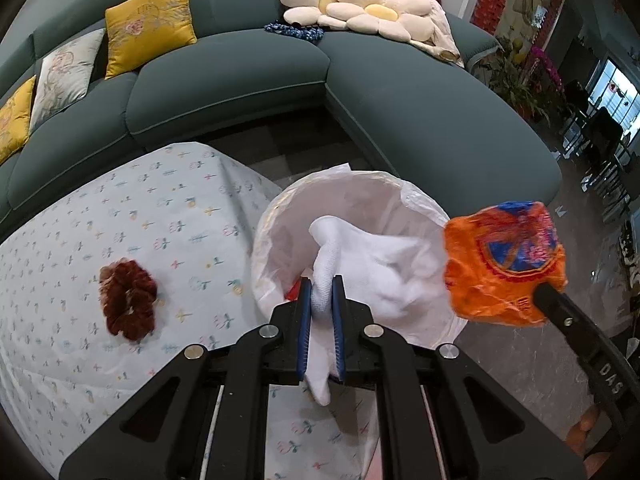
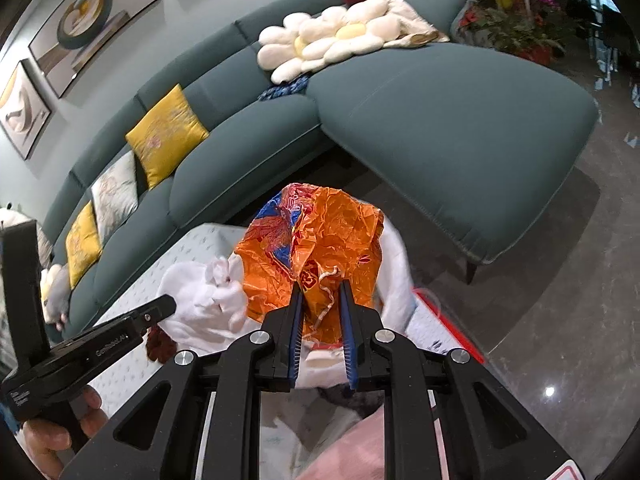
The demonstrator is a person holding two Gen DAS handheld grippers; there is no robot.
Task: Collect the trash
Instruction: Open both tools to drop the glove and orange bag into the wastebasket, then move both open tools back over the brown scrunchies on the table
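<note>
- L gripper (image 1: 321,285): blue pads pinched tight on a white crumpled tissue (image 1: 372,268); one end of the tissue hangs below the pads, rest bunches out over the mouth of the bin.
- R gripper (image 2: 320,286): clamped on a crinkled orange snack wrapper (image 2: 316,240) w/ blue + red print; wrapper fans out above the fingertips. Seen from L wrist cam it's held at the bin's right rim, up in the air.
- Bin (image 1: 272,248): round, white liner bag, sits just beside the table edge, between table & sofa. Something red shows inside near L pads, can't tell what.
- Table (image 1: 120,208): pale floral cloth; dark red scrunchie (image 1: 129,305) lies on it, well apart from the bin.
- Behind: teal sectional sofa (image 1: 248,92), yellow cushion (image 1: 150,26), daisy-shaped pillows (image 1: 352,4).
</note>
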